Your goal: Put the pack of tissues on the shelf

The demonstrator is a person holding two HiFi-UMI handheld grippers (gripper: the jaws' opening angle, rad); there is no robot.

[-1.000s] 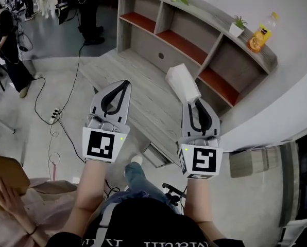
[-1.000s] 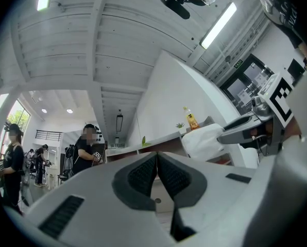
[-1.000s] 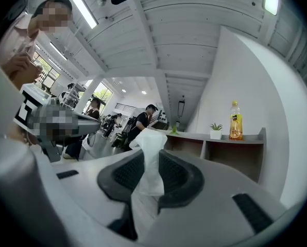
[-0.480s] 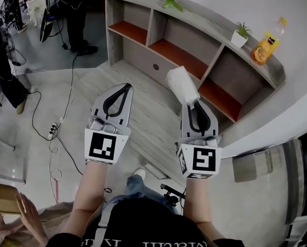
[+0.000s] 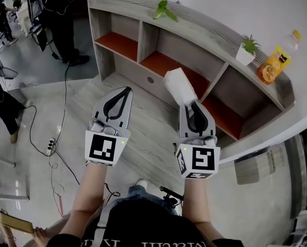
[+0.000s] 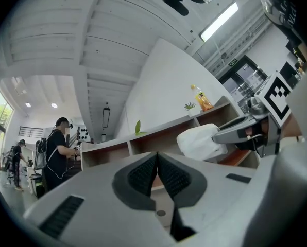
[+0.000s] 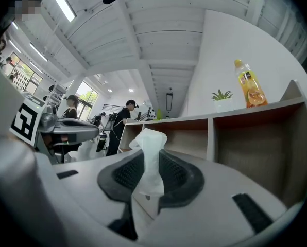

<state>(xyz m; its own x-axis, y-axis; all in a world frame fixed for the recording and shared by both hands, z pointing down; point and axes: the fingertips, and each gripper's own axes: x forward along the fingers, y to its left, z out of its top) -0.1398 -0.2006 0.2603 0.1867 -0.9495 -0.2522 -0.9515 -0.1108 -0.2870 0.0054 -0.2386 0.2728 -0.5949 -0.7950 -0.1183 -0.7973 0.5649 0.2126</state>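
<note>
- shelf (image 5: 210, 31): its open, orange-floored bays face the person. I'd aim for the middle of a bay, clear of the upright dividers, and go in level under the top board.
- pack of tissues (image 5: 180, 86): in the air short of the shelf, in front of the divider between the middle and right bays. It's gripped at one end only and will likely sag, so rest it flat on the bay floor before letting go.
- right gripper (image 5: 193, 106): pinching the pack's soft wrapper, pointing roughly level at the shelf, forearm stretched out.
- left gripper (image 5: 124, 90): jaws pressed together and empty, held alongside and apart from the pack.
</note>
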